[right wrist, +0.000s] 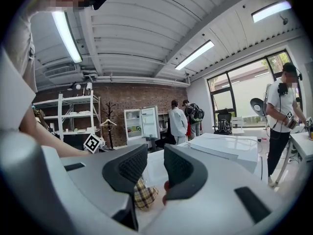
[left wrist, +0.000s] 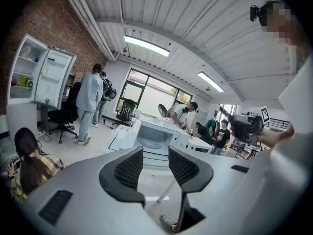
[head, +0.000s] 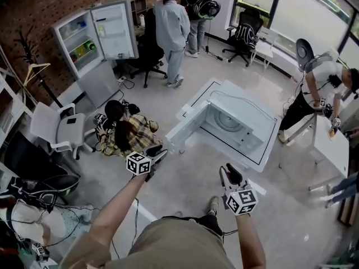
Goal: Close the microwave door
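- Pushing the door (head: pixel 182 129) with a smooth jaw tip risks a slip. The panel looks glossy, and a glancing touch would probably slide off instead of swinging it.
- Shoving too hard could make the door bounce back unlatched, or shift the microwave (head: pixel 241 116) on its white stand.
- Both tools are short of the work. The left gripper (head: pixel 156 152) has its jaws apart with nothing between them. The right gripper (head: pixel 230 175) is also parted and empty. Neither touches the door.
- The microwave stands ahead of the person with its cavity and turntable showing. Its door is swung wide open to the left.
- A seated person in a plaid shirt (head: pixel 128 134) is on the floor just beside the door's free edge, near the left gripper's approach. A wide swing of that arm could brush them.
- Farther off are an open fridge (head: pixel 95 38), standing people (head: pixel 171 29) and an office chair (head: pixel 61 129), none of them in the way.
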`<state>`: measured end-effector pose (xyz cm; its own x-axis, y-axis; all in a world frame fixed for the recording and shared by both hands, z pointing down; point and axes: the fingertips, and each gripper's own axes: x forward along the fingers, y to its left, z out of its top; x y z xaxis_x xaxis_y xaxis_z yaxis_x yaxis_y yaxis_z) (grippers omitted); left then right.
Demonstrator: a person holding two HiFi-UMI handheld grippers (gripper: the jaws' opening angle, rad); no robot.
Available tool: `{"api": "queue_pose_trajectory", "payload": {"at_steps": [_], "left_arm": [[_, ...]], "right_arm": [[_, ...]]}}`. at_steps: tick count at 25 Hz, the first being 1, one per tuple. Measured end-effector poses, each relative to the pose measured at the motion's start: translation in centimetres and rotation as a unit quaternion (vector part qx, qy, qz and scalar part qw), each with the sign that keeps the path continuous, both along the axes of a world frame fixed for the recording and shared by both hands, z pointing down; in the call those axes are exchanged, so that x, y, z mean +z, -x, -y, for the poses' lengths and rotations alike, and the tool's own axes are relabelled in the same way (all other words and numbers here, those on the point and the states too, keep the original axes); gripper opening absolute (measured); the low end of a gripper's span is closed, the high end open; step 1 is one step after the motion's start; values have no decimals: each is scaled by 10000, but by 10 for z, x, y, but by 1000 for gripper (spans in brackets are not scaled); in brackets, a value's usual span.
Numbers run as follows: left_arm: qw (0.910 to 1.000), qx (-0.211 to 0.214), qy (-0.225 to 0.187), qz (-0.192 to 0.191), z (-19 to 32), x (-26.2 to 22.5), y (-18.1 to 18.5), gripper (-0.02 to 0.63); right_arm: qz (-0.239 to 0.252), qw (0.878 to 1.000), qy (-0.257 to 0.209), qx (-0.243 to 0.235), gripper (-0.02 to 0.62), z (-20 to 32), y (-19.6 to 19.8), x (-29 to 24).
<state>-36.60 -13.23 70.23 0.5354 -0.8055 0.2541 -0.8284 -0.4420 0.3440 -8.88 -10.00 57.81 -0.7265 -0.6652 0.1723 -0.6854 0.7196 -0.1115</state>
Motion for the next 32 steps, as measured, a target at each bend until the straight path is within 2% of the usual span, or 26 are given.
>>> {"api": "queue_pose_trajectory", "payload": {"at_steps": [8, 20, 25, 32], "left_arm": [[9993, -113, 350, 111, 37, 42, 28, 153], [9985, -104, 514, 143, 63, 59, 27, 153], [9974, -45, 658, 282, 71, 68, 23, 153], [9975, -134, 658, 207, 72, 68, 18, 153]], "right_arm": [[-110, 9999, -3, 113, 97, 17, -7, -2], [-240, 9996, 68, 156, 97, 32, -17, 2], [-199, 9995, 106, 216, 97, 37, -22, 6], [-40, 9995, 124, 286, 97, 39, -35, 8]]}}
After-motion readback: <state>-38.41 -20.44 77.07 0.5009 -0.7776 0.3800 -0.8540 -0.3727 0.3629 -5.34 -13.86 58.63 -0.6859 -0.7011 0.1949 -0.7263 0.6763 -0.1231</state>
